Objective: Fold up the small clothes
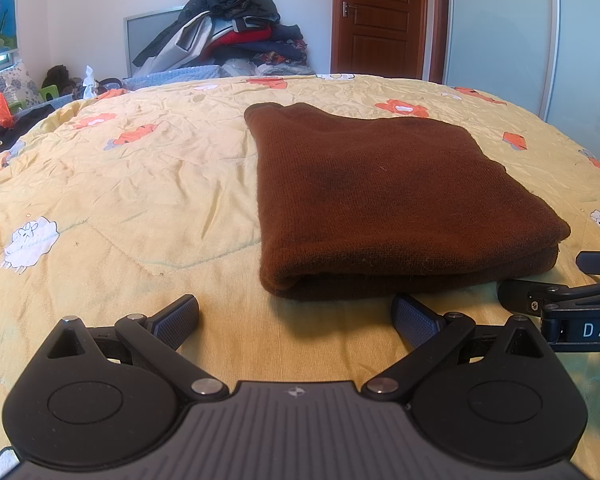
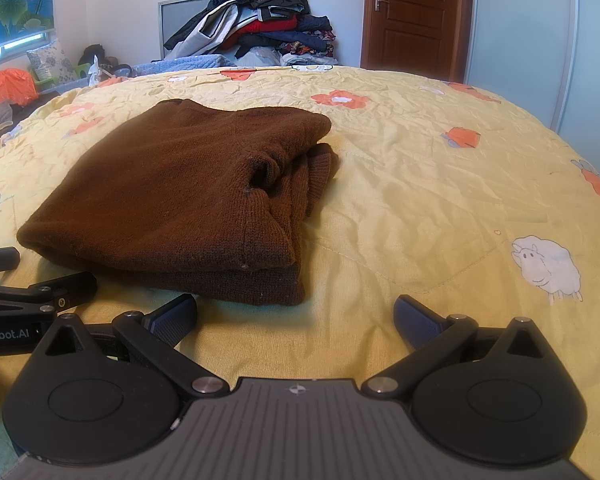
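A dark brown knitted sweater (image 1: 384,196), folded into a thick rectangular bundle, lies on a bed covered by a pale yellow quilt (image 1: 140,184) printed with orange flowers and white sheep. The bundle sits toward the near edge of the bed, roughly midway between its left and right sides. Its rounded fold faces the near edge, and in the right wrist view its right side shows stacked layers with a ribbed cuff (image 2: 320,168) poking out.

The left claw (image 1: 296,316) hovers low over the quilt just in front of the sweater's near left corner, its two black fingers with ribbed blue-grey pads (image 1: 178,320) spread wide apart and gripping nothing. The right claw (image 2: 296,316) sits just in front of the sweater's near right corner, likewise spread wide and empty; its left pad (image 2: 176,318) lies close to the sweater's front edge, though contact cannot be confirmed. Each claw shows at the border of the other's view, the two close together side by side along the near edge of the bed.

Beyond the far edge of the bed stands a tall heap of mixed clothes (image 1: 236,28) in black, white, red and navy, against a white wall. To its right is a brown wooden door (image 1: 380,16) with a metal handle, and further right a frosted sliding wardrobe panel (image 1: 500,32) with a floral border.
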